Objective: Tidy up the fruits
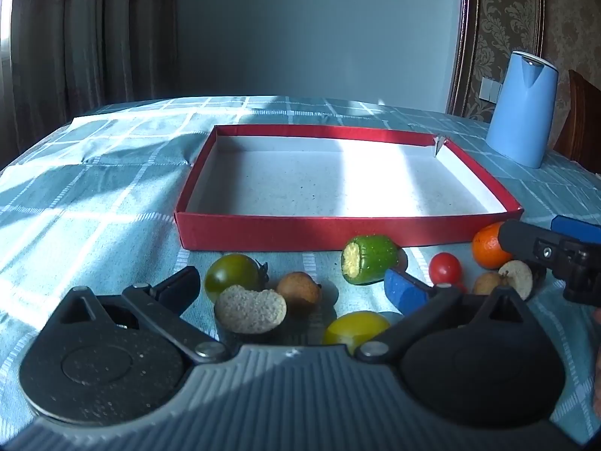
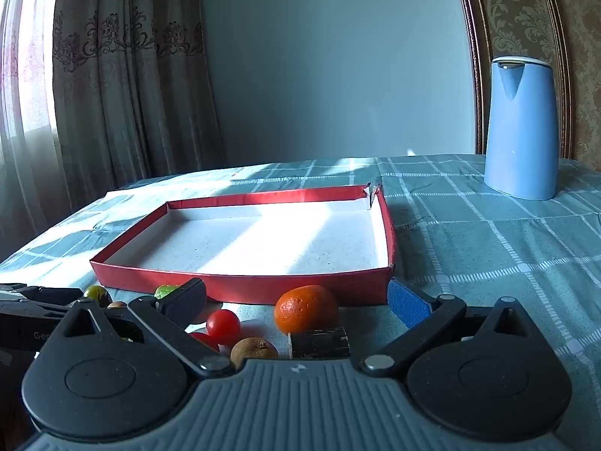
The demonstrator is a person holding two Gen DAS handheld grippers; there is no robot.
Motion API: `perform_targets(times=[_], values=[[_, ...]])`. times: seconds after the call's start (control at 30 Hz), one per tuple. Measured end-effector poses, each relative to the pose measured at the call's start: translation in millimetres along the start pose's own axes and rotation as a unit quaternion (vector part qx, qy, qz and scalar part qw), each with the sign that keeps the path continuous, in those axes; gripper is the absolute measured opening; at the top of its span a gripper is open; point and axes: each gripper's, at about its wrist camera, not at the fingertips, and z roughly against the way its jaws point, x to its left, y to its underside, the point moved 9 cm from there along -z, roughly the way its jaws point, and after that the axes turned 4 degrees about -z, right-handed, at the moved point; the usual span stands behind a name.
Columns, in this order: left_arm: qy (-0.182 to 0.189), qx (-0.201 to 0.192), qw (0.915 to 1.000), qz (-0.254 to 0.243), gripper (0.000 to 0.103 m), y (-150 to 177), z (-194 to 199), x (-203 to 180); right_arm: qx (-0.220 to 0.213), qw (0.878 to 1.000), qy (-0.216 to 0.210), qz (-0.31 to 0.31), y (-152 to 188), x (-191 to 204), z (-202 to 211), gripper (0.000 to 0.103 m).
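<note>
The left hand-held gripper point(image 1: 291, 285) is hovering over the near edge of the counter point(image 1: 94, 188) with its jaws spread wide and nothing between the pads. Below and between them the fruits are lying loose on the checked cloth: a dark green tomato point(image 1: 231, 276), a cut piece with a pale grainy face point(image 1: 249, 310), a small brown fruit point(image 1: 298, 291) and a yellow tomato point(image 1: 355, 329). A short green chunk point(image 1: 370, 265) is lying just in front of the red tray point(image 1: 349, 231), which is sitting further back with its white floor bare.

The right hand-held gripper point(image 2: 296, 302) is also standing fully open, gripping nothing. Between its fingers an orange point(image 2: 306, 308) is resting close to the tray's front wall point(image 2: 263, 287), with a red cherry tomato point(image 2: 223, 326) to its left. Nearer the camera a wrinkled brown fruit point(image 2: 253, 351) and a dark block point(image 2: 321, 342) are sitting side by side; what that block is, possibly a cut fruit seen from its skin side, is hard to say from here.

A blue kettle point(image 2: 520, 131) is standing upright at the far right of the counter, well apart from the tray.
</note>
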Motion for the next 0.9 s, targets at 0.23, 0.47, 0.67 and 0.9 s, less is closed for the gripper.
perform_targets(times=[0.23, 0.47, 0.67, 0.9], values=[[-0.004, 0.007, 1.0, -0.005, 0.103, 1.4, -2.3, -0.4, 0.015, 1.0, 0.002, -0.004, 3.5, -1.5, -4.0, 0.103], [-0.008, 0.011, 0.9999, -0.005, 0.103, 2.7, -3.9, 0.9, 0.023, 1.0, 0.0, -0.011, 5.8, -1.4, -6.0, 0.103], [-0.008, 0.018, 0.9998, -0.005, 0.103, 4.9, -5.8, 1.4, 0.03, 0.999, -0.001, -0.011, 7.5, -1.3, -7.3, 0.103], [-0.008, 0.022, 0.9997, -0.007, 0.103, 6.0, -6.9, 1.5, 0.037, 0.999, -0.004, -0.014, 9.1, -1.4, -8.6, 0.103]])
